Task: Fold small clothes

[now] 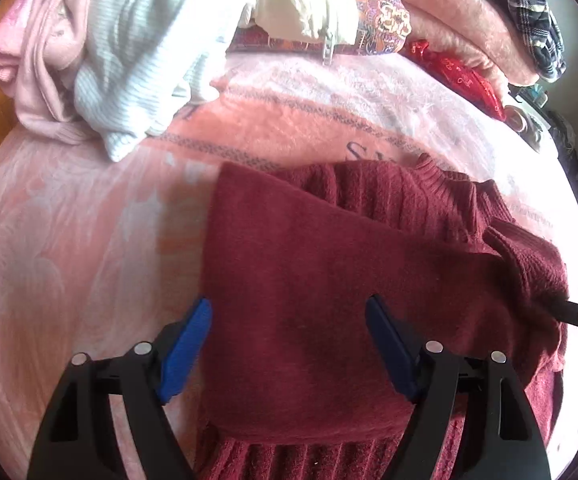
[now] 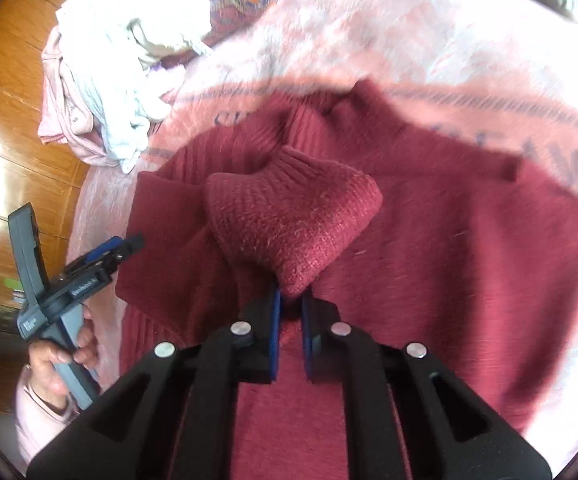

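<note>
Large dark letters are woven into the pink blanket (image 1: 289, 128), partly covered and too blurred to read; small white print on the left gripper (image 2: 129, 246) is illegible

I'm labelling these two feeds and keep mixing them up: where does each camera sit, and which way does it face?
Left wrist: on the left gripper, looking down at the dark red sweater on the pink blanket; its open fingers show.
Right wrist: on the right gripper, looking down, shut on the sweater sleeve; the person's hand shows.
Shared: sweater, blanket, clothes pile.
</note>
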`<action>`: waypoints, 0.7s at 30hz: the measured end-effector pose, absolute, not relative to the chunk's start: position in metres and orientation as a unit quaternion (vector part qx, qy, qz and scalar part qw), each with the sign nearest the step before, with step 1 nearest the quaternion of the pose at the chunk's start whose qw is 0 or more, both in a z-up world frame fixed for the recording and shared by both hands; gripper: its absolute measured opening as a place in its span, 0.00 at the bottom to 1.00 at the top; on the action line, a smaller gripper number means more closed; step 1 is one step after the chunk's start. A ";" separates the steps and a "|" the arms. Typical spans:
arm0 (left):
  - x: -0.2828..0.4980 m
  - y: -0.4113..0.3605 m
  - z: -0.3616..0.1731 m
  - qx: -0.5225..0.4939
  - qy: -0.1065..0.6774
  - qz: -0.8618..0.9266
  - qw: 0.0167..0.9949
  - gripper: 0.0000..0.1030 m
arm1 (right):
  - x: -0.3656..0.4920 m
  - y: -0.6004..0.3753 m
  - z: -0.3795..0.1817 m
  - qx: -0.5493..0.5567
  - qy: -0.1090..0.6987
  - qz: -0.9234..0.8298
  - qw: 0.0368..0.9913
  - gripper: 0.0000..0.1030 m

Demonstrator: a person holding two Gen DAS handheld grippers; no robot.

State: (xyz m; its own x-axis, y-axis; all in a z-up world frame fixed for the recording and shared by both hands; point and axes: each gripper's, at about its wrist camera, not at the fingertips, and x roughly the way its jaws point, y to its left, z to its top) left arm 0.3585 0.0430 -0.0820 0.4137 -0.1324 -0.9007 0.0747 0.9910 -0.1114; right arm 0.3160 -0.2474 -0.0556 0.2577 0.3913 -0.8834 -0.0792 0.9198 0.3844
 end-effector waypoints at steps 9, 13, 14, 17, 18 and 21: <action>0.361 0.012 -0.121 0.030 0.574 -0.048 0.817 0.79 | 0.306 -0.286 -0.085 0.041 0.625 0.061 0.778 0.45; 0.367 0.016 -0.101 0.017 0.557 -0.039 0.829 0.78 | 0.312 -0.274 -0.051 0.050 0.583 0.081 0.807 0.44; 0.368 0.015 -0.096 0.018 0.553 -0.041 0.832 0.78 | 0.316 -0.267 -0.049 0.058 0.580 0.093 0.807 0.44; 0.371 0.015 -0.095 0.019 0.555 -0.037 0.831 0.78 | 0.327 -0.246 -0.054 0.051 0.583 0.100 0.805 0.44; 0.373 0.017 -0.097 0.015 0.559 -0.033 0.828 0.78 | 0.332 -0.236 -0.058 0.046 0.585 0.100 0.803 0.45; 0.377 0.027 -0.108 0.004 0.569 -0.020 0.822 0.78 | 0.347 -0.215 -0.071 0.020 0.590 0.090 0.802 0.50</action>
State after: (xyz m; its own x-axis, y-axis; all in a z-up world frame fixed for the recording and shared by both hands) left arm 0.3766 0.0268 -0.1078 0.3522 -0.0272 -0.9355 0.0371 0.9992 -0.0151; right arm 0.3467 -0.2155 -0.0706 0.2874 0.1678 -0.9430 -0.1198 0.9831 0.1384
